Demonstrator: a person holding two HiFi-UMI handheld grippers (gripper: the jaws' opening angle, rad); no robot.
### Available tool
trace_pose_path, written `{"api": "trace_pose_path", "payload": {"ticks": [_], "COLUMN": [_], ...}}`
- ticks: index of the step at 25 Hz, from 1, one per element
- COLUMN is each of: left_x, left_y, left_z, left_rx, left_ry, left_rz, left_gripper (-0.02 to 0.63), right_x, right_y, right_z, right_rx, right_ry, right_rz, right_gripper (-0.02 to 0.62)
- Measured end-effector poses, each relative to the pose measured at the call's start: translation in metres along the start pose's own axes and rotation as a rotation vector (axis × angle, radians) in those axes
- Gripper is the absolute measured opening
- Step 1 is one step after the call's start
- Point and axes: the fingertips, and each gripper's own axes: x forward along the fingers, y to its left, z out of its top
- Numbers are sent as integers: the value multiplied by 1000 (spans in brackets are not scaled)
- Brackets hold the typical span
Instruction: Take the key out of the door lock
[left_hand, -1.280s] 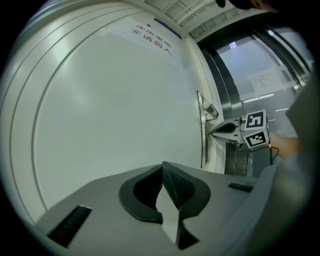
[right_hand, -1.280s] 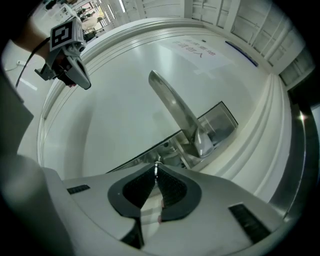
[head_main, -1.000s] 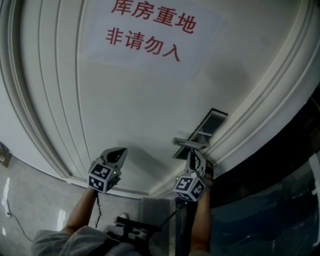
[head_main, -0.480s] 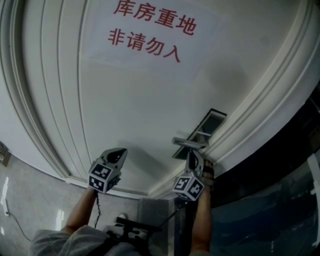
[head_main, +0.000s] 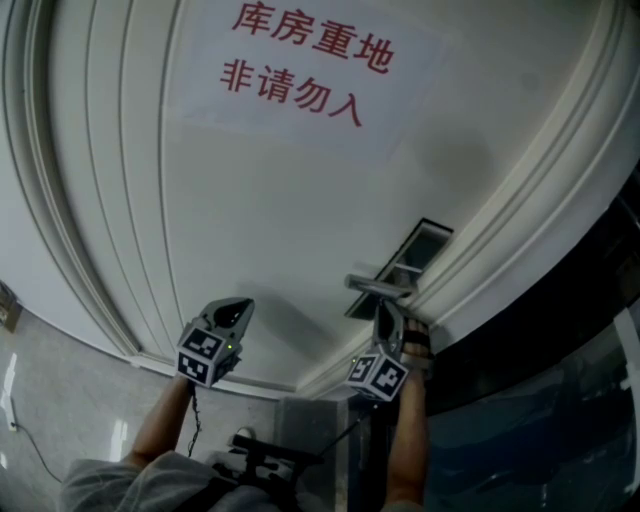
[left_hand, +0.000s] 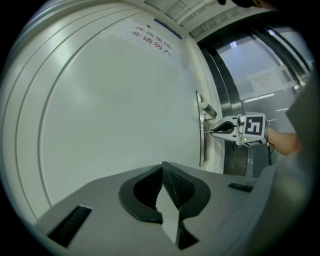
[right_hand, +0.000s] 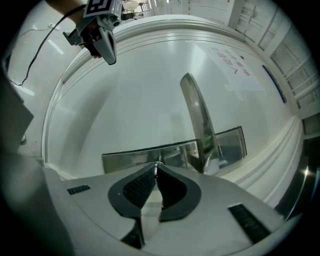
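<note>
My right tongs (right_hand: 156, 164) pinch the key (right_hand: 158, 162), which sits in the lock plate (right_hand: 135, 157) under the handle (right_hand: 197, 120), a grip for drawing it straight out; my left tongs (left_hand: 163, 167) hang closed and empty, well left, out of the way

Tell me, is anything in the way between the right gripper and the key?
Nothing visible is. The right gripper is at the lock plate, its jaws closed on a small shiny bit that seems to be the key. The handle stands beside it, not between them.
</note>
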Motion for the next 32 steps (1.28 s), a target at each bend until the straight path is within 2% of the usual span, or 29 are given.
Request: {"api": "trace_pose_path", "payload": {"ticks": [6, 17, 23, 32], "left_x": [-3, -5, -8, -12], "left_y": [2, 1, 2, 1], "left_z": [1, 1, 0, 0], "left_rx": [1, 5, 4, 9], "left_ry": [0, 0, 2, 0], "left_rz": [3, 6, 11, 10], "left_gripper": [8, 8, 8, 8], "right_x": [0, 0, -1, -6], "right_y": [1, 2, 1, 3], "right_z": [1, 0, -1, -1], "right_rx": [-108, -99, -139, -105], "right_ry": [15, 20, 34, 31], "right_rz": [2, 2, -5, -2], "right_gripper": [26, 26, 26, 26]}}
